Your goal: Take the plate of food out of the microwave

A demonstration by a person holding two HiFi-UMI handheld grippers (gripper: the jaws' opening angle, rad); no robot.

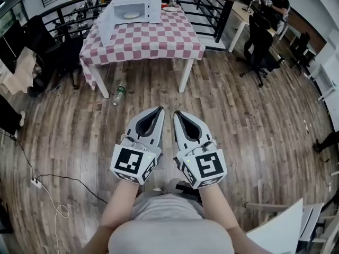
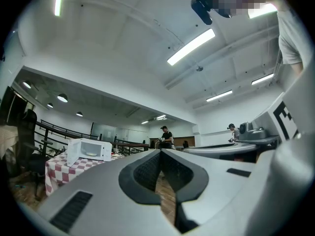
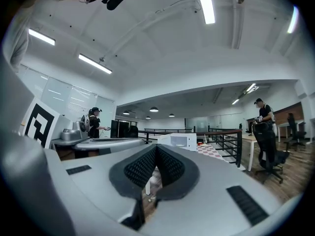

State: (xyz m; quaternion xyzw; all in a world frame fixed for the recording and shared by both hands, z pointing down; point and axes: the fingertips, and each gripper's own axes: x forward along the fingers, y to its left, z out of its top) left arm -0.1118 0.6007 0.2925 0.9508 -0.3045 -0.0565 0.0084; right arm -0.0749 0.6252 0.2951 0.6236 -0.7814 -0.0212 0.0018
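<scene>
Left hand-held gripper (image 1: pixel 160 109): jaws fully together, nothing between them; held low over the wooden floor, well apart from the worktop (image 1: pixel 153 42).
Right hand-held gripper (image 1: pixel 177 113): jaws together at the tips, empty; just beside the left one.
Task object: the plate (image 1: pixel 131 15) lies inside the microwave (image 1: pixel 136 8), which stands at the far end of the worktop with its door (image 1: pixel 105 24) swung open to the left. Food on the plate cannot be made out at this range.
Task status: judged not yet started; the approach is outstanding.
Hazard, floor: a bottle (image 1: pixel 118 95) lies near the worktop's front left leg. Stepping on it during the approach could cause a stumble.
Hazard, jaws: both pairs must be opened before reaching in; closed tips would push the plate deeper into the cavity.
Hazard, door: the open door stands beside the reach path; a left-side knock could shift the microwave.
Hazard, grip: a one-sided pinch on the rim may tilt the plate and spill its load.
</scene>
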